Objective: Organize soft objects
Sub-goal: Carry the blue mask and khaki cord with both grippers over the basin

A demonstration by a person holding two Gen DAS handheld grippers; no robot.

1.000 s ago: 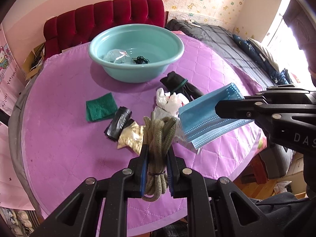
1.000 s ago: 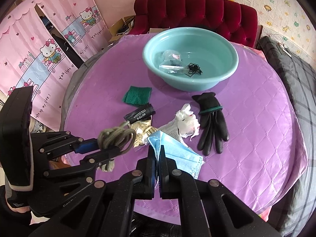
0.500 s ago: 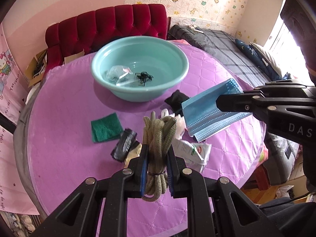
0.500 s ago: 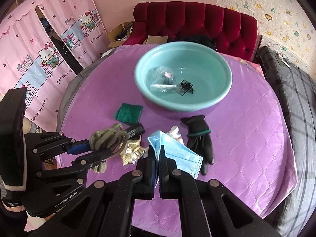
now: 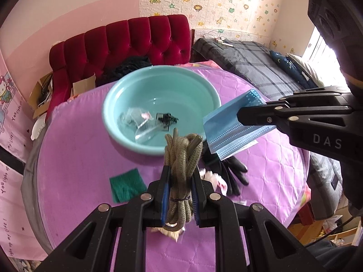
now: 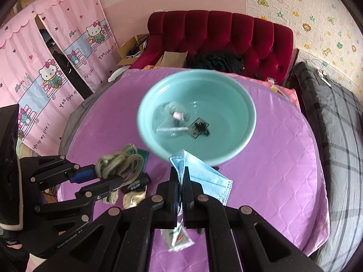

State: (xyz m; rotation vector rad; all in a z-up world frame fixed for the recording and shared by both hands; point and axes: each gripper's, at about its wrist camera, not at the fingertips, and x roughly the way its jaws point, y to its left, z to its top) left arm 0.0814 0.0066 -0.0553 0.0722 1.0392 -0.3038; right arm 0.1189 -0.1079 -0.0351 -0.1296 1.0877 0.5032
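My left gripper (image 5: 180, 179) is shut on a coiled olive rope (image 5: 182, 158), held above the purple table just short of the teal basin (image 5: 118, 104). It also shows in the right wrist view (image 6: 118, 165). My right gripper (image 6: 180, 179) is shut on a blue face mask (image 6: 204, 176), which hangs over the basin's near rim (image 6: 226, 158). The mask also shows in the left wrist view (image 5: 229, 127). The basin holds clear plastic bags (image 5: 138, 122) and a small black item (image 5: 166, 120).
On the purple quilted table (image 5: 74, 158) lie a green scouring pad (image 5: 126, 187), black gloves (image 5: 229, 170), a white crumpled bag (image 5: 213, 178), a black packet (image 6: 136, 182) and a small sachet (image 6: 178, 238). A red sofa (image 5: 127, 43) stands behind, a bed (image 5: 256, 68) at right.
Both grippers have risen and moved forward toward the basin, carrying the rope and the mask. The basin now sits close in front; the mask reaches its rim.
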